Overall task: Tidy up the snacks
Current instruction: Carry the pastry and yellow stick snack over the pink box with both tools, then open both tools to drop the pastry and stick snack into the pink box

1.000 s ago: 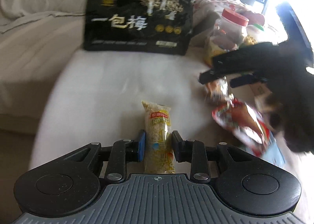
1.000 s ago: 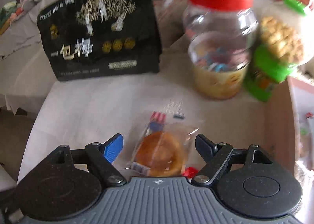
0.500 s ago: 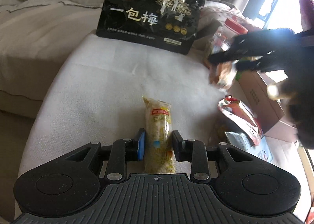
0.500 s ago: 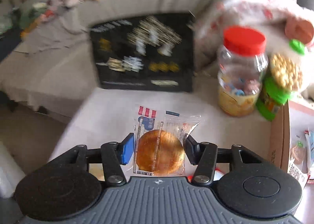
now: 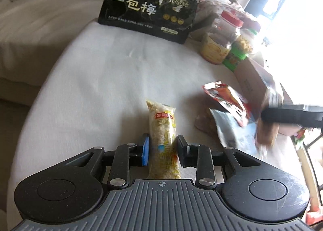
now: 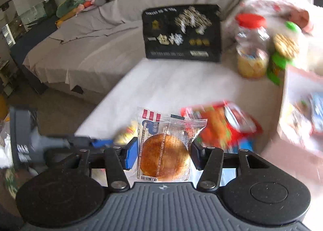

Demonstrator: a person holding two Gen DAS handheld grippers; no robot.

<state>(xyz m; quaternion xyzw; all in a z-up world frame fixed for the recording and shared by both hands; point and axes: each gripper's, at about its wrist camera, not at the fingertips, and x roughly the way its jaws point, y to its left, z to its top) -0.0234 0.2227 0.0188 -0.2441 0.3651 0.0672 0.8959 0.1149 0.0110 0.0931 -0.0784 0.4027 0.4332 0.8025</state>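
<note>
My left gripper (image 5: 162, 146) is shut on a long yellow snack packet (image 5: 162, 130) and holds it just above the white table (image 5: 101, 81). My right gripper (image 6: 164, 150) is shut on a clear packet with a round golden cake (image 6: 164, 152), lifted over the table's near edge. In the left wrist view the right gripper (image 5: 290, 112) shows blurred at the right, over the cardboard box (image 5: 252, 81). A red snack pouch (image 5: 226, 97) and a pale blue packet (image 5: 234, 132) lie beside the box.
A big black snack bag (image 5: 149, 6) stands at the table's back. A red-lidded jar (image 5: 222, 39) and a green-lidded jar (image 5: 240, 49) stand at the back right. A grey sofa (image 6: 80, 49) lies left of the table.
My right gripper closed on the round cake packet, lifted it and pulled back and right toward the box. My left gripper kept hold of the yellow packet and rose a little.
</note>
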